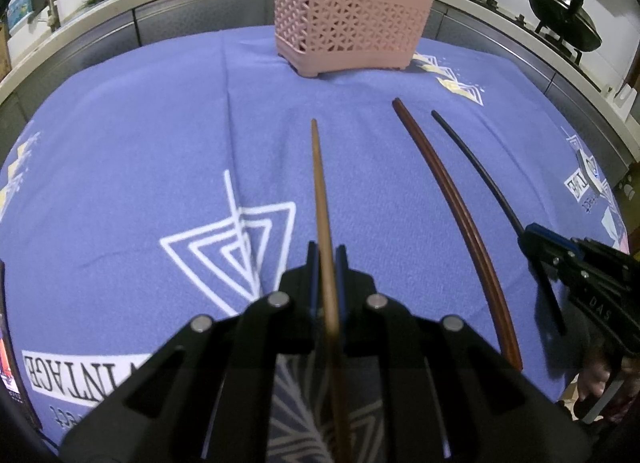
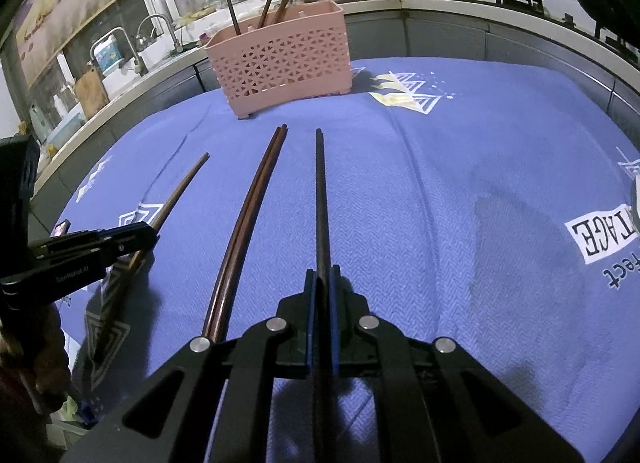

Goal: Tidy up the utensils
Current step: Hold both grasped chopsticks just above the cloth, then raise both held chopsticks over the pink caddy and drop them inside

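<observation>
Our left gripper (image 1: 328, 259) clamps a brown chopstick (image 1: 320, 183) at frame center. Our right gripper (image 2: 323, 283) clamps a black chopstick (image 2: 321, 191).

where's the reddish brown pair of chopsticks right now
The reddish-brown chopsticks lie on the blue cloth, between the light wooden chopstick and the black chopstick.

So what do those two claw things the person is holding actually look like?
Both are matte black plastic. The left claw and the right claw each end in two flat fingers lined with blue pads, on angular linkage arms with cut-out slots and round silver pivot pins. Small white lettering marks their sides. No cables show.
</observation>
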Tool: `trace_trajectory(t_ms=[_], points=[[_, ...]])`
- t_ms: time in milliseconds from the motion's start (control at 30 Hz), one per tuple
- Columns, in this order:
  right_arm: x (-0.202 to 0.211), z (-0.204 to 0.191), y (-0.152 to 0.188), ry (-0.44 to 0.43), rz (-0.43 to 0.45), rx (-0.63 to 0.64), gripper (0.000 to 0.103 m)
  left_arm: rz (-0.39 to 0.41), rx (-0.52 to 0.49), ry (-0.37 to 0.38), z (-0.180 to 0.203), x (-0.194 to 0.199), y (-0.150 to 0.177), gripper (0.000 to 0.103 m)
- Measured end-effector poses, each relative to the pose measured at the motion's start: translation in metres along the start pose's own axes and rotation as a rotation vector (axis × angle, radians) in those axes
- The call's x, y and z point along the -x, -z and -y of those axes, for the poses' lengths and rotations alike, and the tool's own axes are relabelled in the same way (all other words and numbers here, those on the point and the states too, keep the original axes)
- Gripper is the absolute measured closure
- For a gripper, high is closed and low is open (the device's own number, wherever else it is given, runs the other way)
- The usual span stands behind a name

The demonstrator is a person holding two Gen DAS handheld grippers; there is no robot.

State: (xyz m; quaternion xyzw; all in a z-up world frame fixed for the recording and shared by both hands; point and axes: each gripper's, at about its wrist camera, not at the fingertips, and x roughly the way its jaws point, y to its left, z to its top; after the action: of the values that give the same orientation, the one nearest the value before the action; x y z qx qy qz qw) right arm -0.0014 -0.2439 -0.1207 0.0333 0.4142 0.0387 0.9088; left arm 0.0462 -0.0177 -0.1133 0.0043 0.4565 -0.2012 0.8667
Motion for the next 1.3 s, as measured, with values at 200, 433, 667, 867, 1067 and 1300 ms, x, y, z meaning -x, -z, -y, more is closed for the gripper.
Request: trace_trajectory(t_ms=[200,433,667,867,1067,1300], points=[[0.0,0.0,0.0,0.0,0.0,0.001,0.096,0.0,0.001,0.0,0.0,0.0,0.0,0.094],[0.0,0.0,-0.001,0.001,0.0,0.0,0.096,-0.001,0.002,0.0,0.0,-0.001,0.0,0.095],[0.0,0.001,-0.001,-0.001,0.0,-0.001,0.096,-0.001,0.003,0.0,0.0,-0.001,0.0,0.095],[0.0,0.0,-0.001,0.0,0.0,-0.001,0.096,-0.005,0.01,0.007,0.0,-0.001,0.0,0.095],[-0.002,0.002,-0.005,-0.011,-0.012,-0.01,0.096,-0.046,0.055,0.085,-0.01,-0.002,-0.007,0.089],[-0.01,-0.002,-0.037,-0.043,-0.013,0.027,0.096,-0.068,0.097,0.127,-0.017,-0.009,-0.033,0.081]])
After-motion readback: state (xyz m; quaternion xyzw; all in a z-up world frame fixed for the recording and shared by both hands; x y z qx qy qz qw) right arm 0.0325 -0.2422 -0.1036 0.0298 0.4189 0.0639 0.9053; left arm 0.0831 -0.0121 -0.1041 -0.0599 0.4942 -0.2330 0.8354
